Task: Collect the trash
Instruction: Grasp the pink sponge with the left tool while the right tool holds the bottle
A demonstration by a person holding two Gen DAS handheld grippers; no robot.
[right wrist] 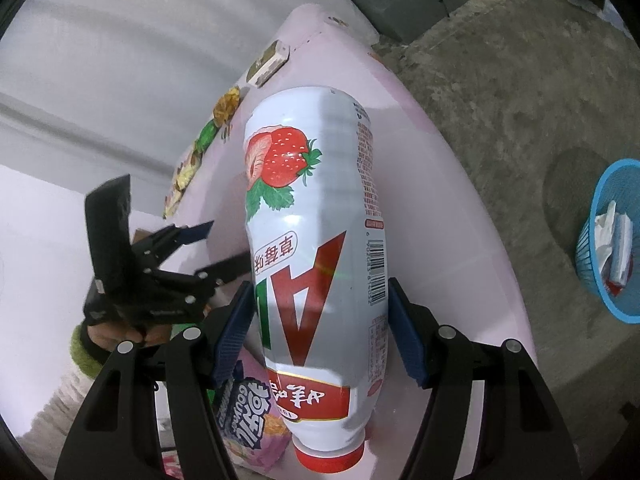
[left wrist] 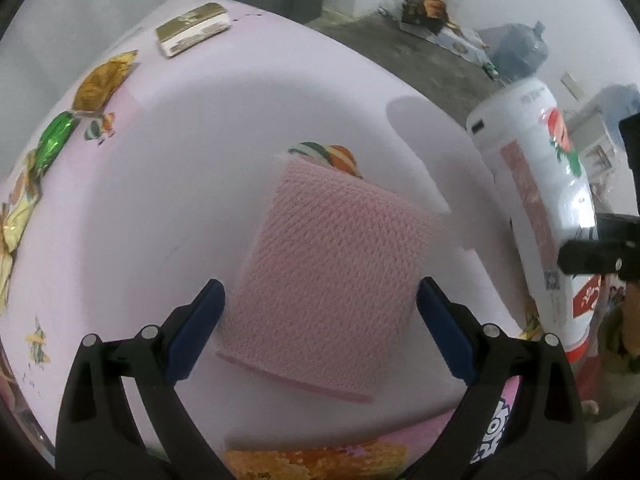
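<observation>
Trash is sitting scattered on a pink table (left wrist: pixel 208 92): gold and green wrappers (left wrist: pixel 60 136) lining its far-left edge, a flat gold box (left wrist: pixel 192 28) near the far corner, a snack packet (right wrist: pixel 248 412) at the near edge. Right gripper (right wrist: pixel 320 332) is pinching a strawberry drink bottle (right wrist: pixel 316 240), blue pads pressing its waist, red cap pointing back toward the camera; probably being carried to the bin. Left gripper (left wrist: pixel 320 332) is hovering with jaws spread over a pink knitted cloth (left wrist: pixel 332 276), no contact visible; the cloth is lying mid-table, partly covering a striped candy wrapper (left wrist: pixel 332 152). Blue mesh basket (right wrist: pixel 612 240) is standing on bare concrete floor (right wrist: pixel 500 112) beyond the table's right edge, already holding crumpled paper. White walls, clutter along the far side
</observation>
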